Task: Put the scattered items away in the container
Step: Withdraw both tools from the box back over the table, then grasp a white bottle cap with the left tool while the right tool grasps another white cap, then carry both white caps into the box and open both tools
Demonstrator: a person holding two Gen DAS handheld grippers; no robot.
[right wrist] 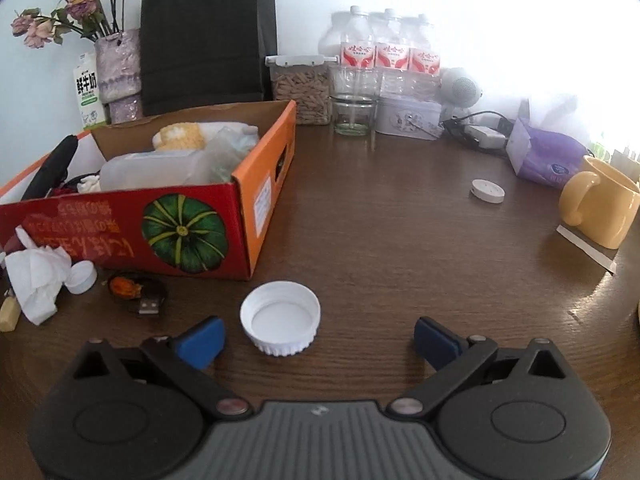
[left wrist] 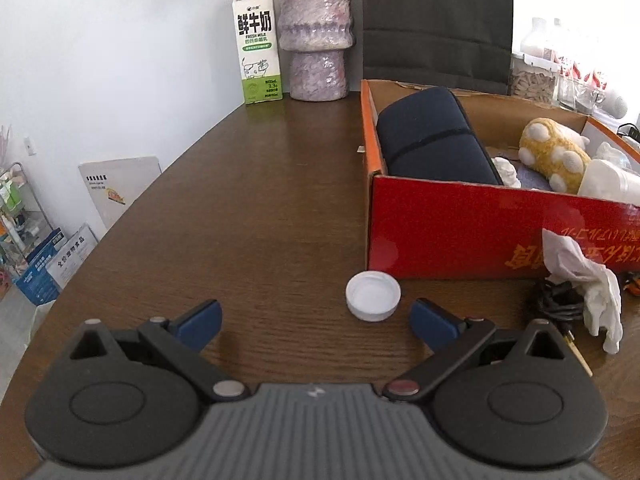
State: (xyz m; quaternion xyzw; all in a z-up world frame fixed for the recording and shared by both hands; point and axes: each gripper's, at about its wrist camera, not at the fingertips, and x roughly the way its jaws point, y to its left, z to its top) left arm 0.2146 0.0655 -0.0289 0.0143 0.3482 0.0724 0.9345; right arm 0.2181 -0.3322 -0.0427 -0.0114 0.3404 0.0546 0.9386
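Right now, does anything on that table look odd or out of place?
Yes. A white lid lies upside down, a crumpled tissue sits beside the box, and the box's printing reads upside down.

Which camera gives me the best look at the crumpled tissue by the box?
Left wrist: the crumpled tissue shows whole, draped over a black cable. Right wrist catches it at the left edge, distorted and slightly cut off.

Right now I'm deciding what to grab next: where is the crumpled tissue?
The crumpled tissue lies on the table in front of the red box, at its left end in the right wrist view, beside a small white cap.
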